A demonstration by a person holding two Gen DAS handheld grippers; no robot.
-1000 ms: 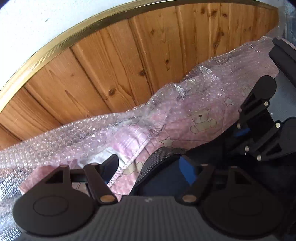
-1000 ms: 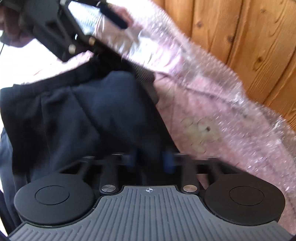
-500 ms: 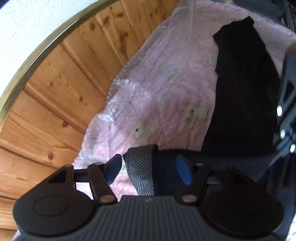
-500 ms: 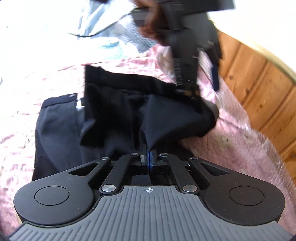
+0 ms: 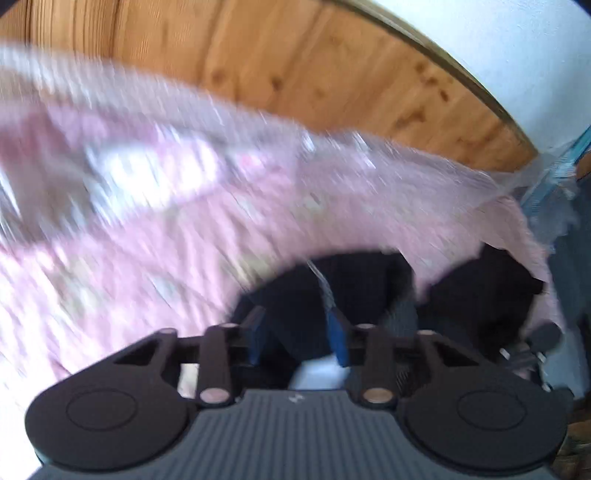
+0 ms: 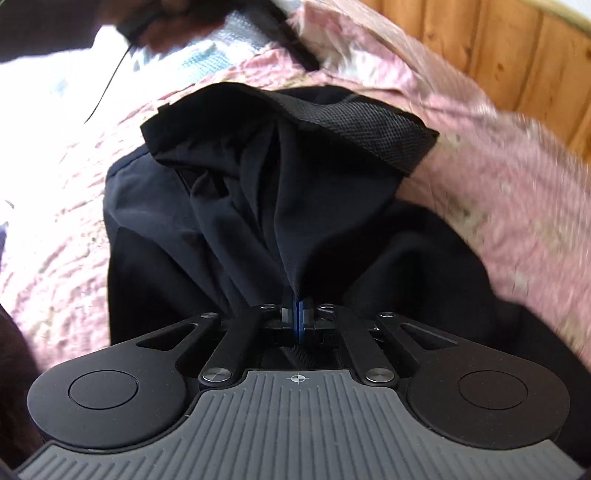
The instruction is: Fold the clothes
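Wood-panelled wall (image 6: 517, 48) at the far side, brass-coloured trim along its upper edge, white wall above. Below it a pink cover (image 6: 498, 192) spread over the bed, with clear bubble wrap (image 5: 424, 173) lying along its far edge against the panelling; left wrist view heavily motion-blurred.

Dark garment (image 6: 258, 206) lies on the pink cover, roughly central in the right wrist view. A textured mesh-like band of it (image 6: 373, 129) is lifted into a ridge at the far side; the rest bunches in folds running down to the near edge.

Right tool (image 6: 298, 321): jaws fully together, blue pads pinching a gathered fold of the dark garment, cloth fanning out from the pinch point.

Left tool (image 5: 297, 339): jaws partly apart and just been closing; dark cloth sits between the blue pads. Blur prevents telling whether the pads press on it. A pale patch shows just below the cloth, between the fingers.

Far left in the right wrist view, a blurred hand (image 6: 162, 26) with dark hardware and a thin black cable (image 6: 107, 85) trailing over the cover.
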